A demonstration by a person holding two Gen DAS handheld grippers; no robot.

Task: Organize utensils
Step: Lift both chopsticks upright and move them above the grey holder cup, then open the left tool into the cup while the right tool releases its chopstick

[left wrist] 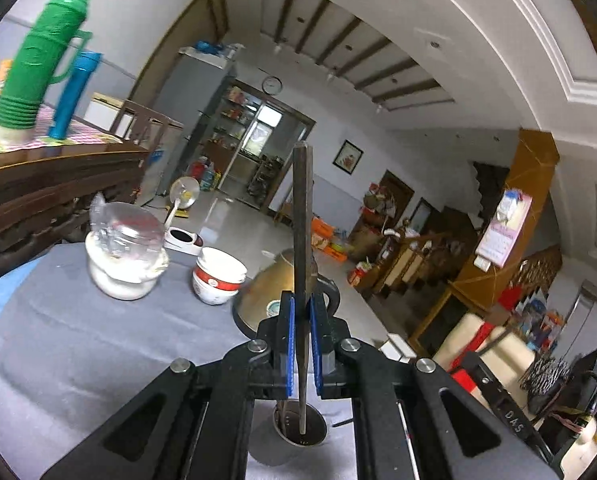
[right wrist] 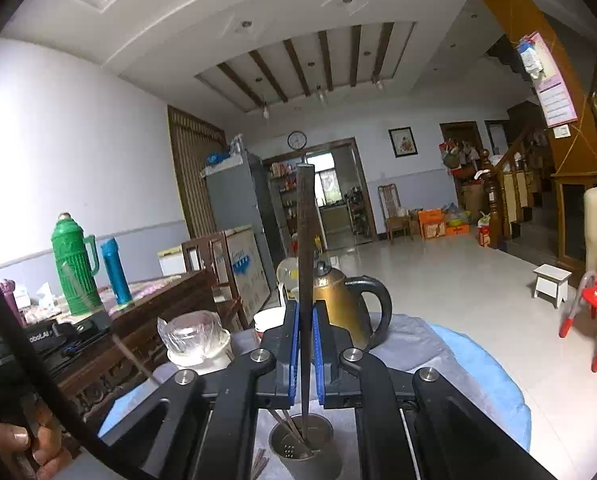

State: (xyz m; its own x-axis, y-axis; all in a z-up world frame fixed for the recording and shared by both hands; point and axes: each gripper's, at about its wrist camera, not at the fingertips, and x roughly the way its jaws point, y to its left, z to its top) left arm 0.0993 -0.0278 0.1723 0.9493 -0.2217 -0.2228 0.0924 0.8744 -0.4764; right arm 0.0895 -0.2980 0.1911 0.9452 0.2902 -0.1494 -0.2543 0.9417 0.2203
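Dark chopstick over holder rim

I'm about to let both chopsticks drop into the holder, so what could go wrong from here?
The left gripper and right gripper each pinch a long chopstick upright over the holder. Released off-centre, either may strike the rim and fall outside. The holder already contains utensils, so tips could jam.
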